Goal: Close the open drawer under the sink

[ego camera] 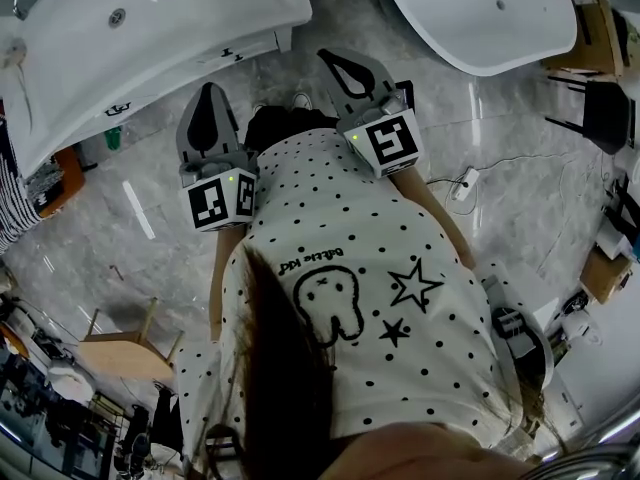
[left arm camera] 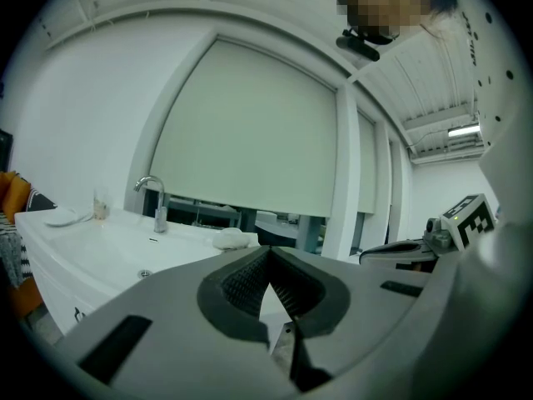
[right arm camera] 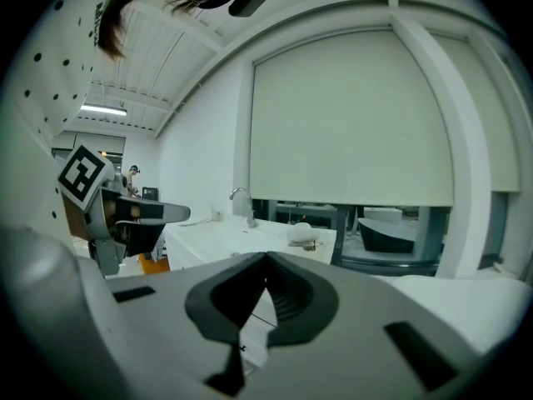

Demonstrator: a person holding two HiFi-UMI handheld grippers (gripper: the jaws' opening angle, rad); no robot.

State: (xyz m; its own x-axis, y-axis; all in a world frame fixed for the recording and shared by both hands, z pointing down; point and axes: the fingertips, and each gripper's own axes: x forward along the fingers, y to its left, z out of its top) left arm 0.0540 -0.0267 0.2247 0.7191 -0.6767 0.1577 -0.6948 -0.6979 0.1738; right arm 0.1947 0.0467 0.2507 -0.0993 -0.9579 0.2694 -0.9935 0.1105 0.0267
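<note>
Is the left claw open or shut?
Shut. In the left gripper view, the left claw has its jaws meeting at the tip, with nothing held between them.

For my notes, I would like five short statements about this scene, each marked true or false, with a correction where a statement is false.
1. The left gripper and the right gripper both have their jaws closed, with nothing between them. True.
2. A curved chrome tap stands on the white sink counter. True.
3. The left gripper touches the white sink cabinet. False: it is held in the air, apart from the cabinet.
4. The floor is made of dark wooden boards. False: it is grey, glossy and marble-like.
5. The person wears a plain black shirt. False: it is a white shirt with black dots.
</note>
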